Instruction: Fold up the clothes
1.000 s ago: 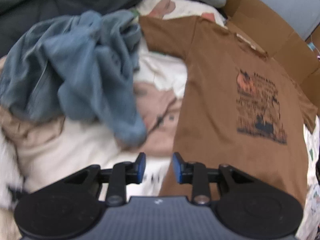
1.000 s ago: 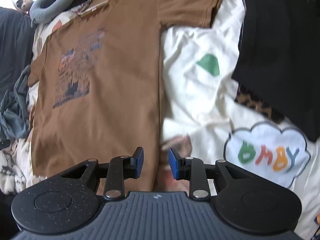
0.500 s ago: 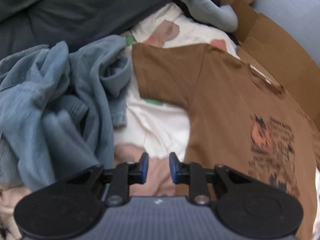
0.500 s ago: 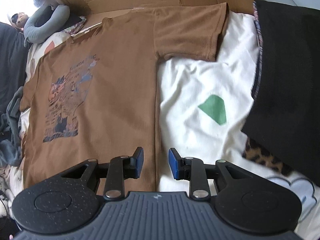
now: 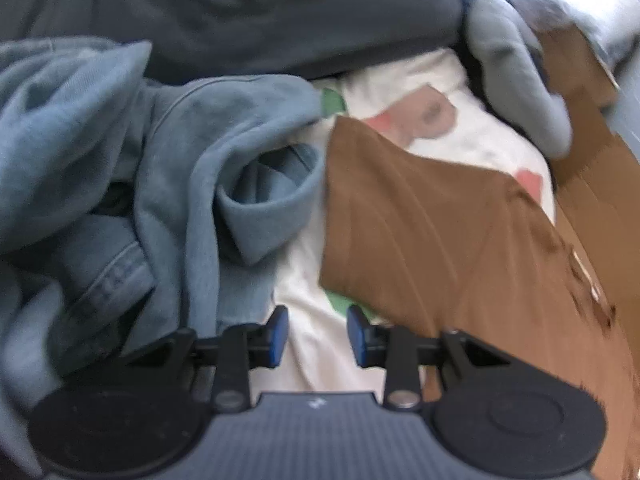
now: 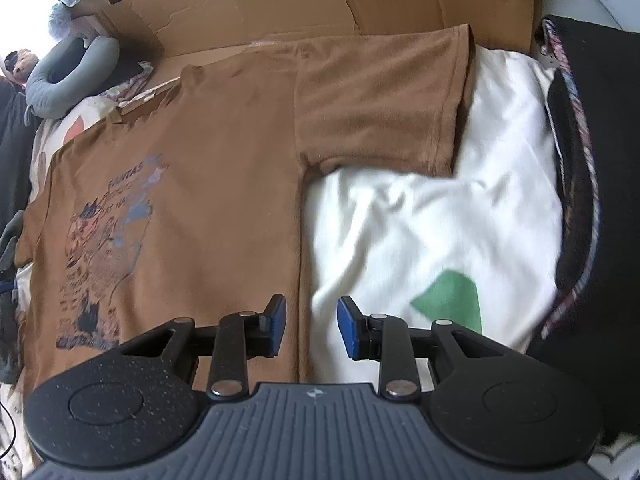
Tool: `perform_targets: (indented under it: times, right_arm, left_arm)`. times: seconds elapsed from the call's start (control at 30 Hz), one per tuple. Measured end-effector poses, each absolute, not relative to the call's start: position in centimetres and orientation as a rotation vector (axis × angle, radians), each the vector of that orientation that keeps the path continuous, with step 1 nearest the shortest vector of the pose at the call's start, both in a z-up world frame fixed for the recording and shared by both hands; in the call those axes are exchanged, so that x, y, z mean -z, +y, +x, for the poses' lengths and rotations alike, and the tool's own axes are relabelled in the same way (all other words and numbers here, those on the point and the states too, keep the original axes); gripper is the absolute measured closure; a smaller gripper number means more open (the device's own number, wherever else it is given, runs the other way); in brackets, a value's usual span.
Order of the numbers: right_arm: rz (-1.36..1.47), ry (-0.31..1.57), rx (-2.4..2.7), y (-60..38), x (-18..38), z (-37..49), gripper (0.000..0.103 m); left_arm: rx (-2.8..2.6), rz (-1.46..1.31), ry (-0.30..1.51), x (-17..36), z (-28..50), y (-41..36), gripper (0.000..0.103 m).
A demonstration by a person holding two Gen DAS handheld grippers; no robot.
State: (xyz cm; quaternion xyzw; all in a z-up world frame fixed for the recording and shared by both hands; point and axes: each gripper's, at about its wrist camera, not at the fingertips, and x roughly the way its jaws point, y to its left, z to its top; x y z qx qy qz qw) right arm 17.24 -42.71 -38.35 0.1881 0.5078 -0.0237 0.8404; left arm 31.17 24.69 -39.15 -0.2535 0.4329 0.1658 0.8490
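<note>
A brown printed T-shirt (image 6: 224, 200) lies flat, face up, on a white patterned bedsheet (image 6: 420, 232). My right gripper (image 6: 310, 330) is open and empty, just over the shirt's right side seam below the right sleeve (image 6: 384, 112). In the left wrist view the shirt's other sleeve (image 5: 400, 220) lies ahead and to the right. My left gripper (image 5: 316, 336) is open and empty over the sheet, just below that sleeve's hem.
A crumpled blue denim garment (image 5: 140, 184) lies left of the left gripper. A dark grey blanket (image 5: 240, 8) is behind it. Flattened cardboard (image 6: 320, 8) lies past the shirt's collar. A grey neck pillow (image 6: 68, 76) sits far left. Black cloth (image 6: 600, 200) lies right.
Both grippers have moved up along the shirt's sides from near the hem toward the sleeves. Both stay open and empty.
</note>
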Motion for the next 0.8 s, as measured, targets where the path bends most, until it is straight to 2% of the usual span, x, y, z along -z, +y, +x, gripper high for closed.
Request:
perform_targets:
  times: [0.2, 0.47, 0.53, 0.6, 0.67, 0.8]
  right_arm:
    - [0.411, 1.042, 0.043, -43.2, 39.1, 19.1, 0.062]
    - [0.418, 1.045, 0.022, -42.6, 40.6, 21.1, 0.062]
    - [0.414, 1.053, 0.009, -42.1, 40.9, 21.3, 0.062]
    - [0.403, 1.063, -0.003, -41.6, 41.2, 21.5, 0.062]
    - [0.391, 1.070, -0.013, -41.3, 41.3, 21.7, 0.062]
    - [0.374, 1.079, -0.025, -41.0, 41.3, 22.1, 0.062]
  left_arm:
    - [-0.299, -0.650, 0.841, 40.2, 31.8, 25.6, 0.070]
    - [-0.326, -0.746, 0.790, 41.4, 31.9, 26.1, 0.070]
    - [-0.341, -0.748, 0.781, 41.6, 32.1, 26.1, 0.076]
    - [-0.375, -0.733, 0.780, 41.7, 32.1, 26.1, 0.089]
    - [-0.404, -0.710, 0.770, 41.5, 32.1, 26.0, 0.093]
    - [-0.435, -0.635, 0.744, 40.3, 32.0, 25.4, 0.095]
